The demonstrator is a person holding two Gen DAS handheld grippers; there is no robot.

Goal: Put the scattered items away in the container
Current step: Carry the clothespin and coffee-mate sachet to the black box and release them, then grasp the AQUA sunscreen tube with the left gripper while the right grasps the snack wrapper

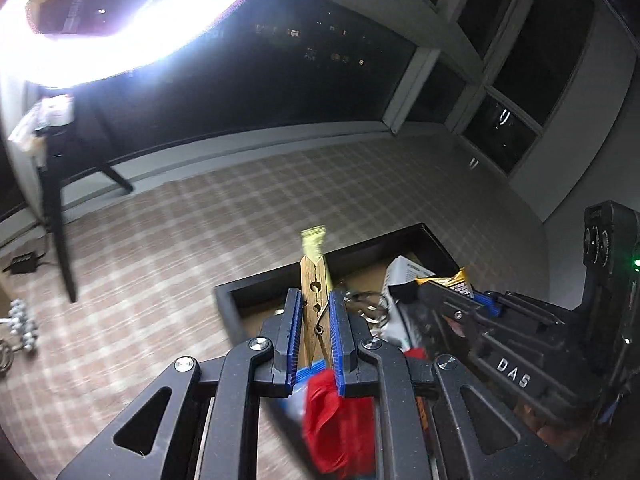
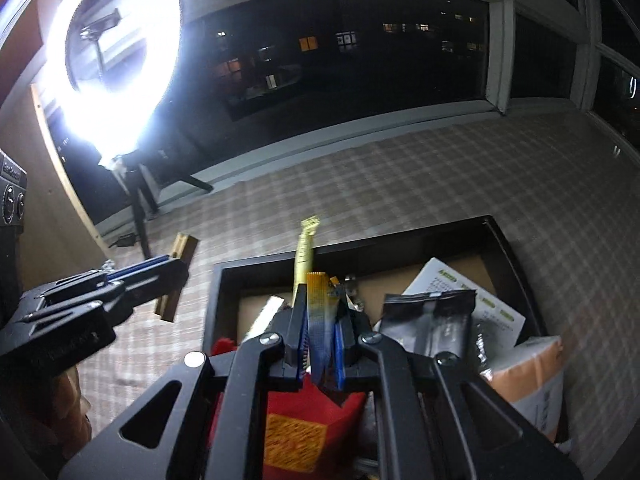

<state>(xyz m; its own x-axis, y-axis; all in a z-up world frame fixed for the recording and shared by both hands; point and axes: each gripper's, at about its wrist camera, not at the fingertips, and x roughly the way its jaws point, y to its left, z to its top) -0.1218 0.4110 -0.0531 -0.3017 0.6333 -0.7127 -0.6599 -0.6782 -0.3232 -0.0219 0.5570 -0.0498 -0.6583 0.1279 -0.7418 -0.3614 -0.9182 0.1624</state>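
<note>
**Left gripper** [image 1: 314, 316]: fingers [image 1: 293, 320] pinching a wooden clothespin [image 1: 314, 280]. The peg's long axis runs along the fingers, its jaw end pointing away from the camera with a small yellowish scrap [image 1: 314, 240] at the tip. In the right wrist view this gripper [image 2: 176, 276] sits left of the box, over the checked surface [image 2: 400, 176], with the peg [image 2: 178, 280] crossing the fingers and not yet above the box.

**Right gripper** [image 2: 320, 320]: fingers [image 2: 298, 324] pressed on a thin flat strip [image 2: 320, 308], orange-banded above and blue lower down; what it is cannot be told. A yellow strip [image 2: 304, 252] rises beyond the tips. This gripper is directly above the box interior.

**Container**: a black-walled box [image 2: 520, 280], brown floor, lying on the surface. From the left fingers it lies ahead and to the right; its near-left corner [image 1: 224, 292] is just beyond the peg.

**Contents already in the box**: red pouch with orange label [image 2: 296, 432], black sachet [image 2: 432, 320], white printed leaflet [image 2: 452, 280], tan packet [image 2: 536, 376], metal ring items [image 1: 368, 304].

**Other**: ring light [image 2: 120, 56] on a stand, dark window behind.

**Judgement**: the right hand is the nearer to release, being over the box; the left must carry its peg rightward across the box wall before opening. Frames are motion-blurred, so fine contact is uncertain.
</note>
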